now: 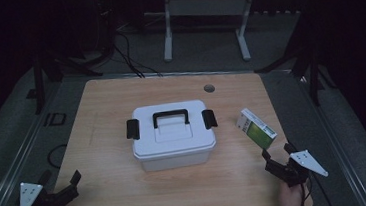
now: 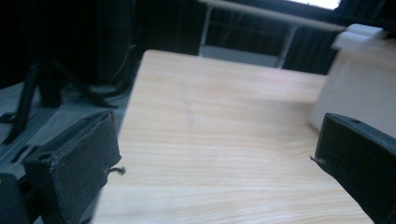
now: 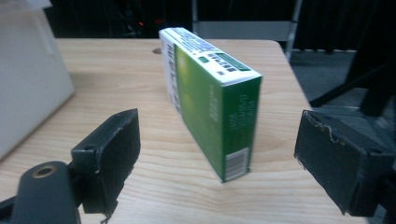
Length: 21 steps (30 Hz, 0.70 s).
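A white plastic storage box (image 1: 174, 136) with a black handle and two black side latches sits closed in the middle of the wooden table (image 1: 106, 104). A green and white carton (image 1: 256, 128) stands on its long edge to the right of the box. My right gripper (image 1: 277, 158) is open just in front of the carton (image 3: 210, 93), jaws wide apart with nothing between them. My left gripper (image 1: 62, 181) is open at the table's near left corner, empty. In the left gripper view the white box (image 2: 359, 84) lies ahead to the right.
A round cable hole (image 1: 209, 88) is in the table's far edge. Beyond the table stand a white metal frame (image 1: 203, 11), dark stands and cables on a grey floor. Bare wood lies to the left of the box.
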### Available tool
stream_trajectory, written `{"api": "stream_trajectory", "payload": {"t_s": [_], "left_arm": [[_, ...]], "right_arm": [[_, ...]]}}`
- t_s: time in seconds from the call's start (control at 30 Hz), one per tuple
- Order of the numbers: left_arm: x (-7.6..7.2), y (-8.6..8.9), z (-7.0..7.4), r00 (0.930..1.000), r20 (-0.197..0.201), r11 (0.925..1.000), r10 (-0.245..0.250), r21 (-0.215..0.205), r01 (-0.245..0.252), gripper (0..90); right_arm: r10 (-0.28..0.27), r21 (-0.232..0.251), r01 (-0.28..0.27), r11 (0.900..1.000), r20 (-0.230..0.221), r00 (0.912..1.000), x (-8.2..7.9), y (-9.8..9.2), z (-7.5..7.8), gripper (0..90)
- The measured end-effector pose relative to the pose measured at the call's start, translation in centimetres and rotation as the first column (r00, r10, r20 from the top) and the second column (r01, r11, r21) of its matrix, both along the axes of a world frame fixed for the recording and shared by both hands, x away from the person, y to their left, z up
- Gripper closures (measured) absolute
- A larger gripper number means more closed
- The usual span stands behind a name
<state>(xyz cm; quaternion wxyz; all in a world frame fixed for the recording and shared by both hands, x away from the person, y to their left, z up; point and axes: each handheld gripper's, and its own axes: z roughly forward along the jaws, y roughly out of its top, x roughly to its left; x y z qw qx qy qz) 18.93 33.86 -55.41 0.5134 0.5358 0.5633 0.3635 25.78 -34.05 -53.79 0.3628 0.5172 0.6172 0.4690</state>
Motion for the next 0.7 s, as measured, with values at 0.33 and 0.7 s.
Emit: {"api": "stream_trajectory", "payload": {"t_s": [0.33,0.7], "left_arm": [[0.4,-1.0,1.9,0.9843,0.007,0.9843,-0.176,-0.001,0.176,0.0],[1.5,-2.4,2.5,0.9640,-0.010,0.9637,-0.266,0.022,0.266,5.8]], "right_arm": [[0.047,0.001,-0.047,0.999,0.005,0.9989,0.1,0.4,1.5,13.3],[0.261,0.037,-0.260,0.965,-0.019,0.9652,1.2,3.1,3.1,15.2]]}}
